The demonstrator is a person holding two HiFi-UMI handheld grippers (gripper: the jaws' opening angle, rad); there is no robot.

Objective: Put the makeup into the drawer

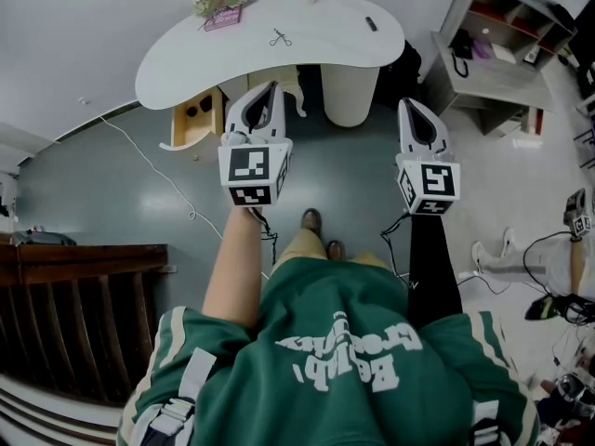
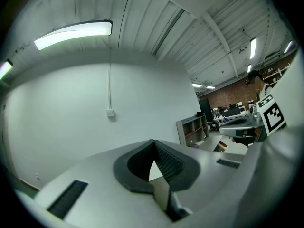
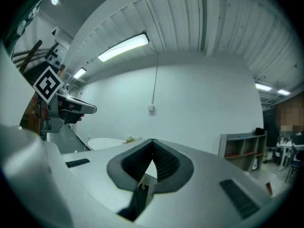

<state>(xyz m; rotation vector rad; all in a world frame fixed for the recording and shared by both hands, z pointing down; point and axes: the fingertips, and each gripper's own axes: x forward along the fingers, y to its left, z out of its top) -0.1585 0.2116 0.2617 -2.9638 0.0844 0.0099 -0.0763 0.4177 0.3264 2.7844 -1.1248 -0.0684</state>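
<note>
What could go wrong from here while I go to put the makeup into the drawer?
The thin white floor cable runs past the open wooden drawer and might catch a foot. That drawer juts from the curved white table, so a gripper could knock it. Left gripper and right gripper both have shut fingers; they must open before taking the small dark item on top.

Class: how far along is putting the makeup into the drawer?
Done: the drawer under the table stands open. In hand: nothing; the left gripper and right gripper are shut and empty, short of the table. Left: a small dark item, perhaps makeup, lies on top.
</note>
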